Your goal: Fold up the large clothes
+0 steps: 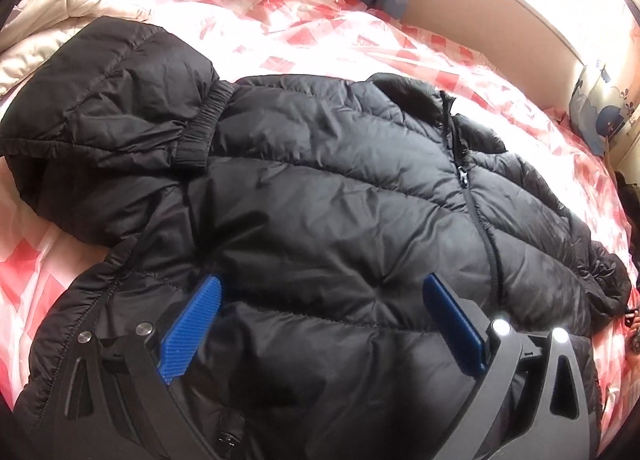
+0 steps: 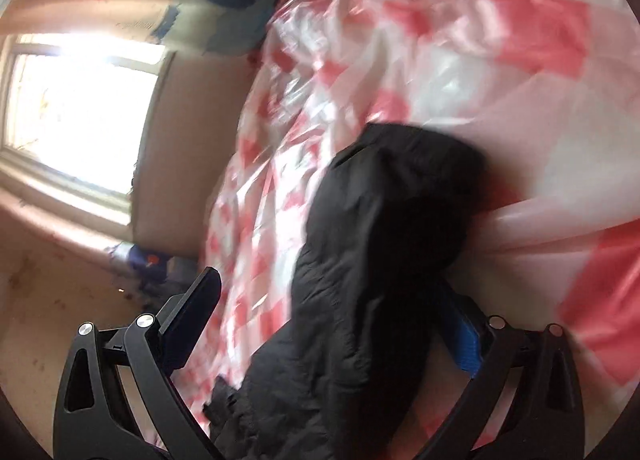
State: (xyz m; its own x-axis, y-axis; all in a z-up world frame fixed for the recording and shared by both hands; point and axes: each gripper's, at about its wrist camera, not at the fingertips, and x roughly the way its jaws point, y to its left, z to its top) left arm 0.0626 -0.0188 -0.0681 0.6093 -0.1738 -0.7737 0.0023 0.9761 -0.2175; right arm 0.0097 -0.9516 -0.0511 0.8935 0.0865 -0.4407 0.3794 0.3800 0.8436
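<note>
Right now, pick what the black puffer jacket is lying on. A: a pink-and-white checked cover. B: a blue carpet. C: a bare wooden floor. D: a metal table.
A: the black puffer jacket lies spread on the pink-and-white checked cover, which shows all around it, with the open left gripper over its front.

Your left black plastic two-finger gripper carries two blue ribbed rectangular pads on its fingers. Each dark grey arm has a triangular cut-out, and you see round silver screw heads at the joints; two on the right side glare white. Your right black plastic gripper has the same frame, silver screws and one blue ribbed pad showing; the other pad looks dark.
</note>
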